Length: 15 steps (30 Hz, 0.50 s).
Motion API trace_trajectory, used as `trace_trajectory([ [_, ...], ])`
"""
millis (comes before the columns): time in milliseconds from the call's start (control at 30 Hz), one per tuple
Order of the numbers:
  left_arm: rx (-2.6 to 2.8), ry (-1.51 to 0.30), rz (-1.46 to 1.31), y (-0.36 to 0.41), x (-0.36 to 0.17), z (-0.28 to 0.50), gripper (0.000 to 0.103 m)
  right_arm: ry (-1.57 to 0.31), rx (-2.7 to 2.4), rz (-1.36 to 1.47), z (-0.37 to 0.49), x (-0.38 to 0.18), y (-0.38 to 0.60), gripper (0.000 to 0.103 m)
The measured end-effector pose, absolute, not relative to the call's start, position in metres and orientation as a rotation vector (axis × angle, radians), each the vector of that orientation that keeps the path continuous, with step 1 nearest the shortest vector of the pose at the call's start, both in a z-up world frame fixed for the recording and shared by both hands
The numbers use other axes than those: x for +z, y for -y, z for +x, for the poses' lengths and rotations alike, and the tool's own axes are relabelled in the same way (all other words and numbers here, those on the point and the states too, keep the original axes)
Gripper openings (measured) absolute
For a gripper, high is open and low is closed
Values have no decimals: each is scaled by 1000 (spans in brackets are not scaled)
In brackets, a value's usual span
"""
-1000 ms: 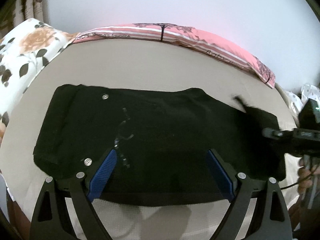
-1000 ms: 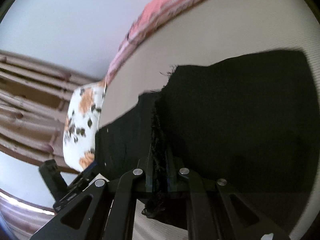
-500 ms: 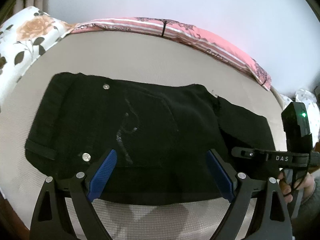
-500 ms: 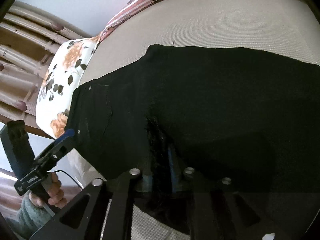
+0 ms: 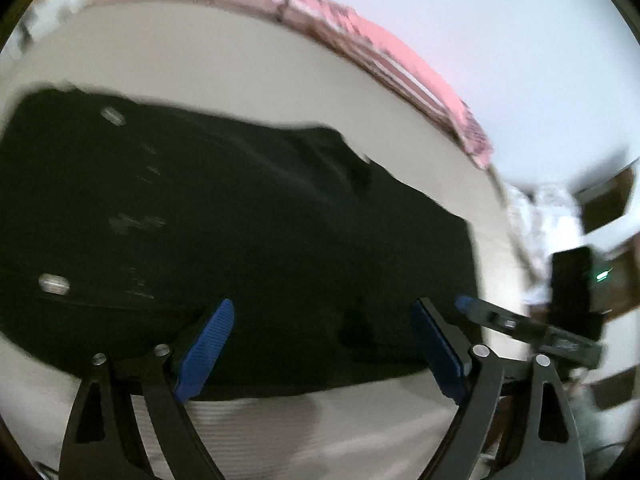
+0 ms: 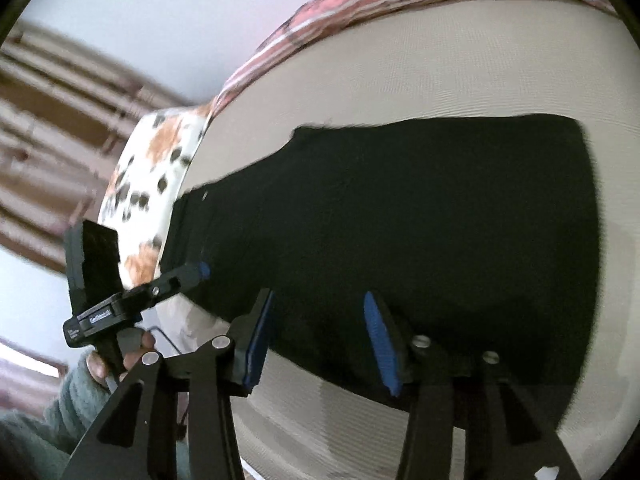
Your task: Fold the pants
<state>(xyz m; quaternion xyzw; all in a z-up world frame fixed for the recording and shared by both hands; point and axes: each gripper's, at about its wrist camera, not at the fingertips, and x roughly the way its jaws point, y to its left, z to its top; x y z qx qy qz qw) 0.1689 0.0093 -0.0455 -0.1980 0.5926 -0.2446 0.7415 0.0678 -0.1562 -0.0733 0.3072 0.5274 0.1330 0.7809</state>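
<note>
The black pants (image 5: 248, 240) lie folded flat on the beige mattress (image 5: 240, 80), with metal buttons near the left end; they also show in the right wrist view (image 6: 420, 220). My left gripper (image 5: 324, 312) is open and empty, hovering over the pants' near edge. My right gripper (image 6: 320, 300) is open and empty over the near edge of the pants. The right gripper also shows in the left wrist view (image 5: 520, 324), beside the pants' right end. The left gripper shows in the right wrist view (image 6: 160, 284), at the pants' left end.
A pink striped blanket (image 5: 400, 60) runs along the mattress's far edge against a white wall. A floral pillow (image 6: 156, 184) lies past the left end of the pants. The mattress's near edge (image 5: 280, 432) is just under my grippers.
My right gripper has opened and let go of the pants' edge, which now lies flat. Both grippers have shifted; the left view has swung right and is blurred.
</note>
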Motion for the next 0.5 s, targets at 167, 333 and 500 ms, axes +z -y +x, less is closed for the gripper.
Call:
trace_trajectory([
  [167, -560, -1448, -582, 2, -74, 188, 62, -1097, 220, 763, 55, -76, 187, 45],
  [333, -580, -1500, -564, 17, -88, 191, 57, -1077, 194, 807, 51, -79, 201, 45],
  [500, -588, -1511, -557, 27, -95, 196, 55, -1069, 184, 831, 52, -81, 204, 45],
])
